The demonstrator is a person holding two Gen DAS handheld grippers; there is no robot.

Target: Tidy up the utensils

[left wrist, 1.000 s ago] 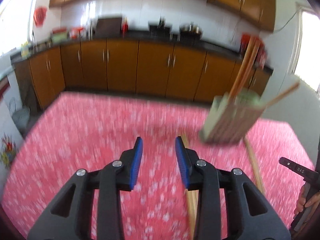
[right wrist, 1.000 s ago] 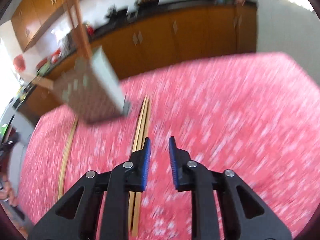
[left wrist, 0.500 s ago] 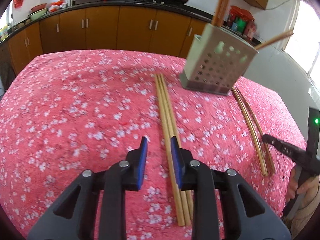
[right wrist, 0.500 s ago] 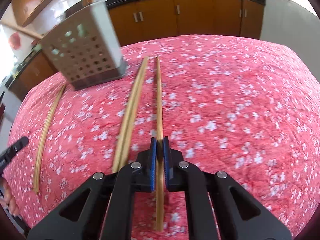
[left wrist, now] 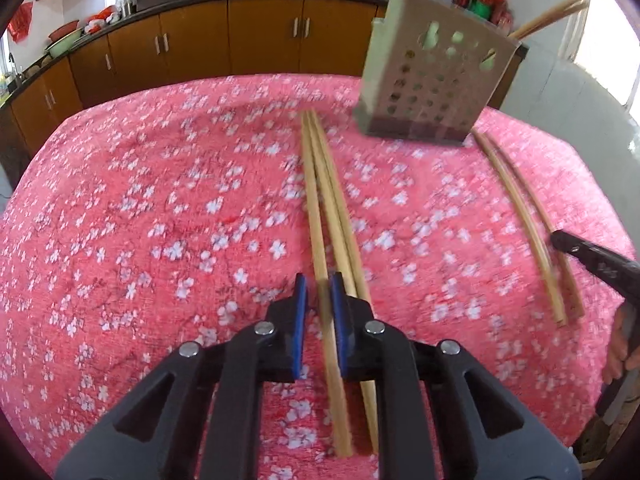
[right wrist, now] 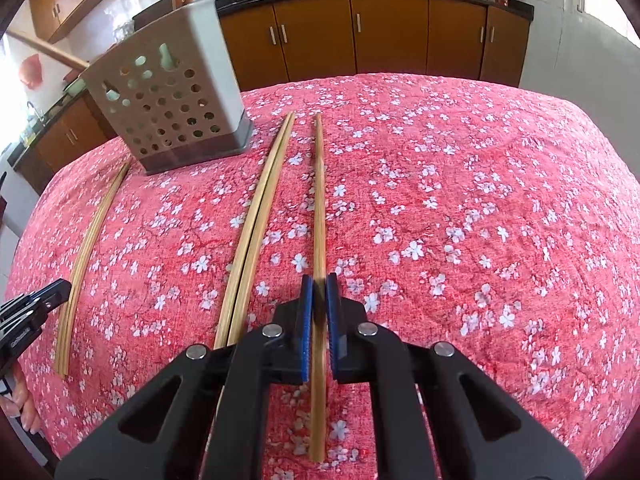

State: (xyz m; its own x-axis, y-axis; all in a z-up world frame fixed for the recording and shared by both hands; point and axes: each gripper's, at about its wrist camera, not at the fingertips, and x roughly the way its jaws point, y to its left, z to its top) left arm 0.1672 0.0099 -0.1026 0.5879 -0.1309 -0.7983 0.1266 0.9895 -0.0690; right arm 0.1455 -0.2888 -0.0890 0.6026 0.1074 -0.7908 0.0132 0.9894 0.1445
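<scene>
A grey perforated utensil holder stands on the pink floral cloth with several chopsticks in it; it also shows in the right wrist view. My left gripper has narrow jaws around one wooden chopstick, with a small gap each side; two more chopsticks lie just right of it. My right gripper is shut on a single chopstick lying on the cloth. A pair of chopsticks lies to its left.
Another chopstick pair lies at the right in the left wrist view, at the left in the right wrist view. Brown kitchen cabinets and a dark counter stand behind the table. The table edge curves off at the sides.
The left gripper has moved right over the leftmost chopstick and narrowed its jaws around it. The right gripper stays shut on its chopstick, low on the cloth.
</scene>
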